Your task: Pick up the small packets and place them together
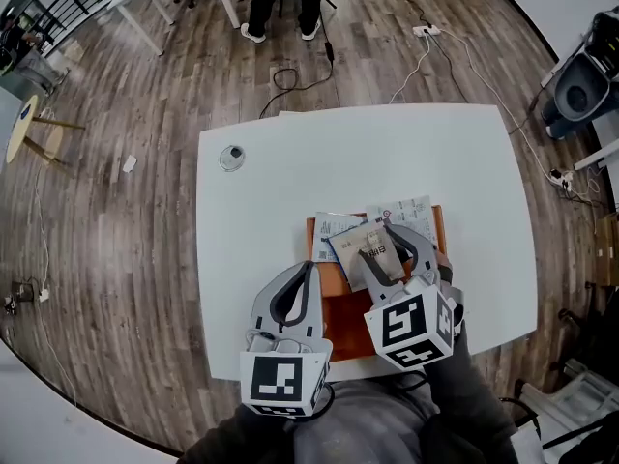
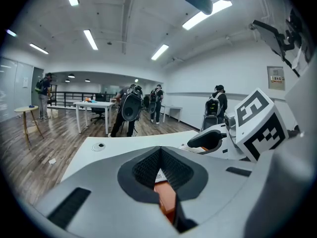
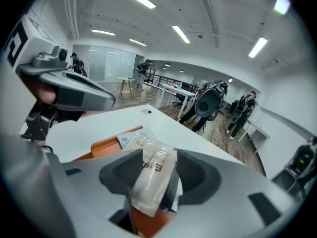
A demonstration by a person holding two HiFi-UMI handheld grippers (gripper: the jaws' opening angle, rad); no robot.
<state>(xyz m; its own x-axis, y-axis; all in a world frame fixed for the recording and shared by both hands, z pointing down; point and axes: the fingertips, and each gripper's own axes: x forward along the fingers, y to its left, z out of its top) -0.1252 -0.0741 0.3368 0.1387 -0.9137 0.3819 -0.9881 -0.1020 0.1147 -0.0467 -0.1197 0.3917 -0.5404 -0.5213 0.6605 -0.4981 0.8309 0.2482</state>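
Four small packets (image 1: 340, 226) seem to be lying bunched together on one orange tray (image 1: 343, 317), which is sitting on the white surface (image 1: 271, 191). Of the two grippers, the right gripper (image 3: 154, 155) is standing with its jaws released, one beige packet (image 3: 152, 177) leaning between them over the tray. The left gripper (image 2: 161, 151) is hovering beside it, jaws clenched on nothing. One small round disc (image 1: 231, 157) is resting well apart, near the surface's far left corner.

Left gripper (image 1: 309, 267), fingers together; right gripper (image 1: 383, 245) just beside it, pitched more steeply down, fingers apart.
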